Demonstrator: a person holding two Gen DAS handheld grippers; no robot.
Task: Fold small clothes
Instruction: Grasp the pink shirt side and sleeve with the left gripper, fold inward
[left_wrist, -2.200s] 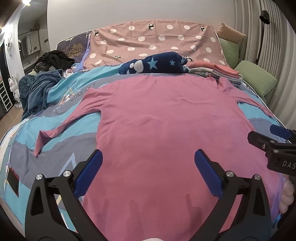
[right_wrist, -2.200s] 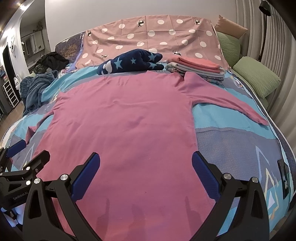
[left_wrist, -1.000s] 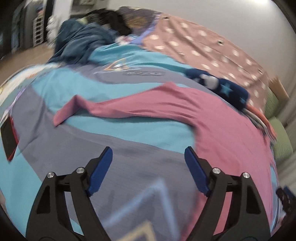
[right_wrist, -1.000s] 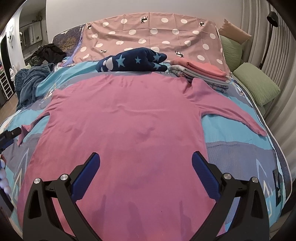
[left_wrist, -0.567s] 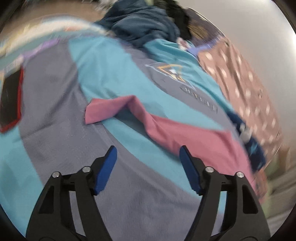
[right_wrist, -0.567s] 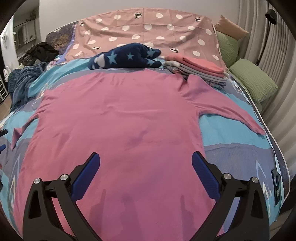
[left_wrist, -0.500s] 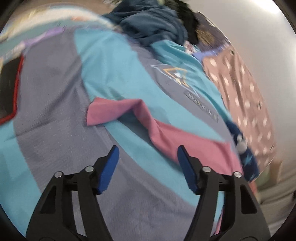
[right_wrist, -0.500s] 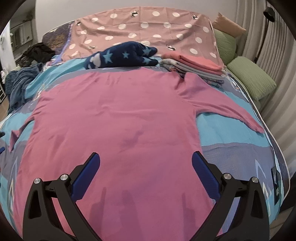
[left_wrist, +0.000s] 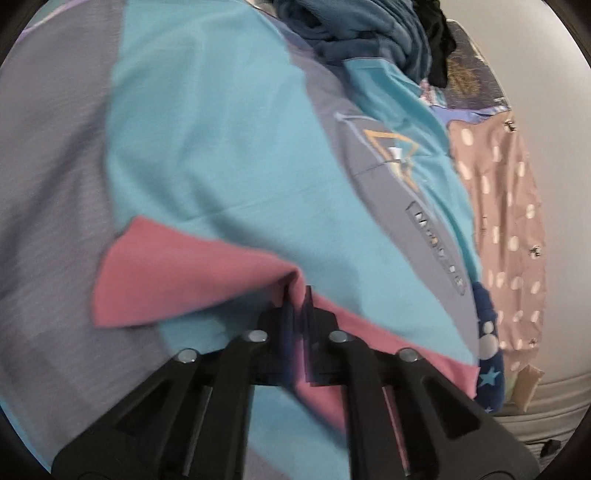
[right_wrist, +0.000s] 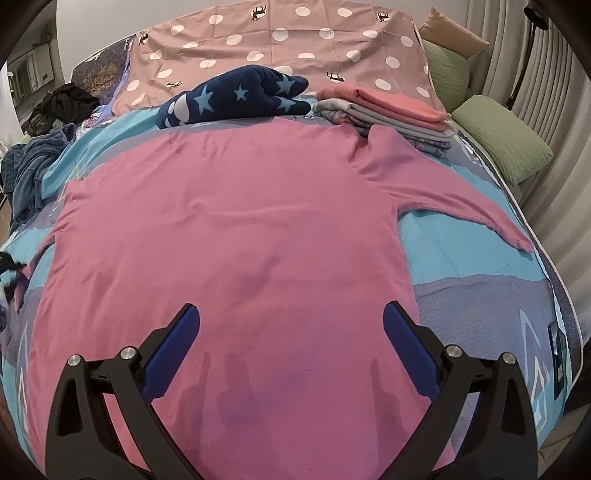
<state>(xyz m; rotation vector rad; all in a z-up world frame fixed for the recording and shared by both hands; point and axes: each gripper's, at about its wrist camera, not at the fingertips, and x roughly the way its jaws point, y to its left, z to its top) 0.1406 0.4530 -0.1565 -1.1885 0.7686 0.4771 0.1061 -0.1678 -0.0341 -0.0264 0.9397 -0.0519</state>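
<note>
Left gripper (left_wrist: 298, 295) left the shirt hem, swung out to the left sleeve (left_wrist: 177, 273), rolled, and closed from wide open onto sleeve fabric. The sleeve now bunches up at the pinch.

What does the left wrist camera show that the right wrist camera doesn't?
Left wrist only: the left gripper shut on the sleeve, close up. Right wrist only: the whole shirt spread flat, the right gripper open above its hem, the folded stack, the green pillows. Both: the bedspread, the star blanket, the dotted sheet.
</note>
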